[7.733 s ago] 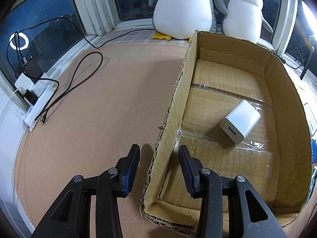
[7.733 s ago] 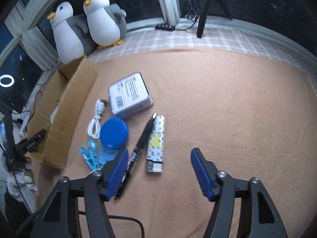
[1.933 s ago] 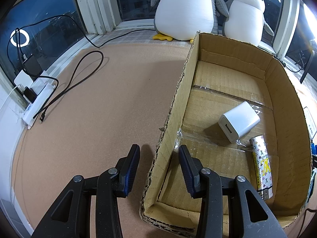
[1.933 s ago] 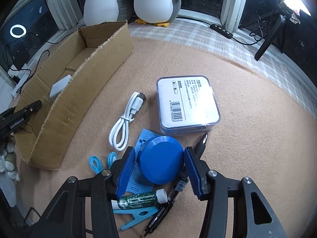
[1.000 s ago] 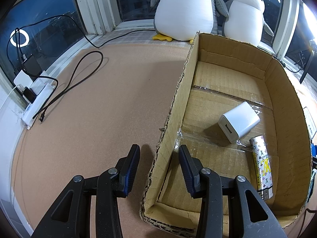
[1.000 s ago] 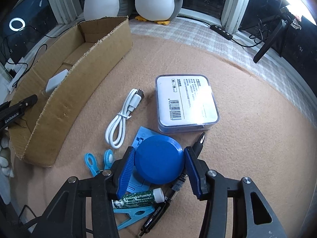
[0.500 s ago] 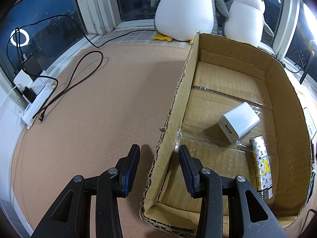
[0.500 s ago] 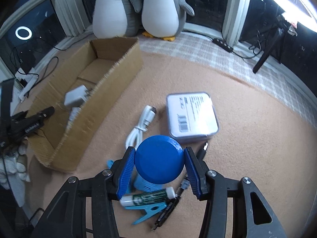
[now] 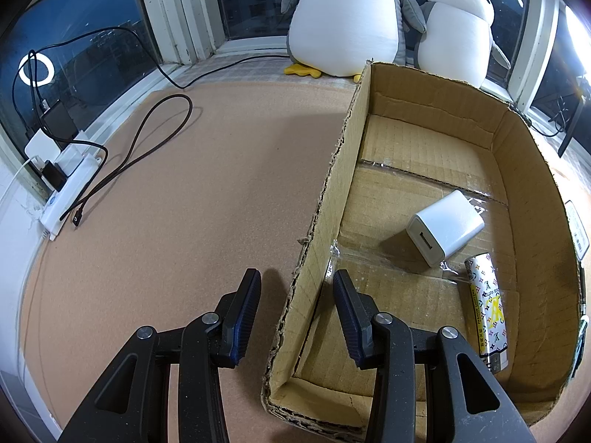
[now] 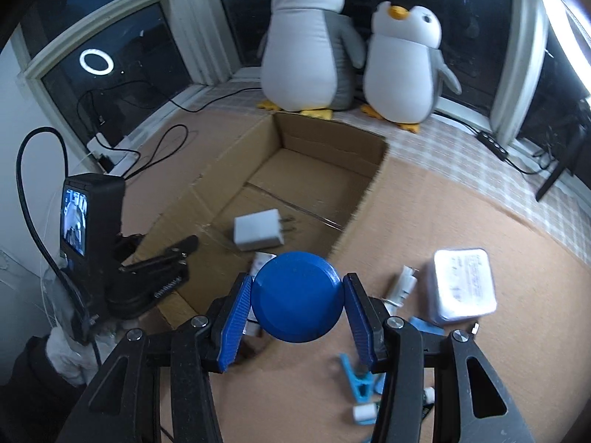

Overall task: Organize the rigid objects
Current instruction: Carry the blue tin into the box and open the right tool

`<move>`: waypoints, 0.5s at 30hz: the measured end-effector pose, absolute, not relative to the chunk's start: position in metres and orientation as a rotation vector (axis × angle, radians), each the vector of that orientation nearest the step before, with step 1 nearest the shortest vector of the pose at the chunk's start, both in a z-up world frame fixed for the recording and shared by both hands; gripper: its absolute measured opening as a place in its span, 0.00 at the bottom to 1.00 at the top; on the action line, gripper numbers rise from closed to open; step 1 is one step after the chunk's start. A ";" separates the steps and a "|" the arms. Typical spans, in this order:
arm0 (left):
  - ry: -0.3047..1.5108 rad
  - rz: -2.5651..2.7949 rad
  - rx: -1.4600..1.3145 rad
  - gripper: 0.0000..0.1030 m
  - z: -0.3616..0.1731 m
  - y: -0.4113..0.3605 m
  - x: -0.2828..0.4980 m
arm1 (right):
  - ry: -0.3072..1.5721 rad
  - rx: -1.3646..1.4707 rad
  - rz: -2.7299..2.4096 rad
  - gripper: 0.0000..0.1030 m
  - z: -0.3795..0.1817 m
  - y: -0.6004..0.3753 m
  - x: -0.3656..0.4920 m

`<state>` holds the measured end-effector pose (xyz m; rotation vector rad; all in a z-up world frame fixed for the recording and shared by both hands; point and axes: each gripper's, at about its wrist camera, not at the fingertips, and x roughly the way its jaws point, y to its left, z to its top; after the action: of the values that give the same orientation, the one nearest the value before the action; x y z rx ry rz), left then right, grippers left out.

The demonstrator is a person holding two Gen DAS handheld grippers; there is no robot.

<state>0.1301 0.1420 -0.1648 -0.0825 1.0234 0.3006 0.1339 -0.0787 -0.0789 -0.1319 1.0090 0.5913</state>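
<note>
The box (image 9: 532,155) holds a charger (image 9: 445,227) and lighter (image 9: 487,310); the left gripper (image 9: 295,288) straddles its wall, apparently clamping it; the right gripper (image 10: 297,295) clamps a blue lid (image 10: 295,297).

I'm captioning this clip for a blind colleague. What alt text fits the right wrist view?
The right gripper holds a round blue disc above a tan mat, near an open cardboard box containing a white charger. Two plush penguins sit at the window behind; a clear case and blue clips lie on the mat.
</note>
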 end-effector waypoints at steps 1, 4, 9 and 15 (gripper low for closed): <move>1.023 0.301 -0.082 0.43 -0.165 0.142 0.130 | 1.009 -0.135 0.598 0.45 -0.080 -0.074 0.134; 1.023 0.300 -0.083 0.43 -0.165 0.142 0.130 | 1.012 -0.151 0.611 0.45 -0.084 -0.059 0.136; 1.023 0.300 -0.082 0.43 -0.164 0.143 0.130 | 1.019 -0.167 0.605 0.45 -0.092 -0.045 0.142; 1.022 0.300 -0.084 0.43 -0.164 0.143 0.130 | 1.012 -0.185 0.578 0.45 -0.097 -0.037 0.151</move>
<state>0.1299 0.1434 -0.1643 -0.0837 1.0223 0.2995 0.1511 -0.0372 -0.0971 -0.1850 1.0125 0.5780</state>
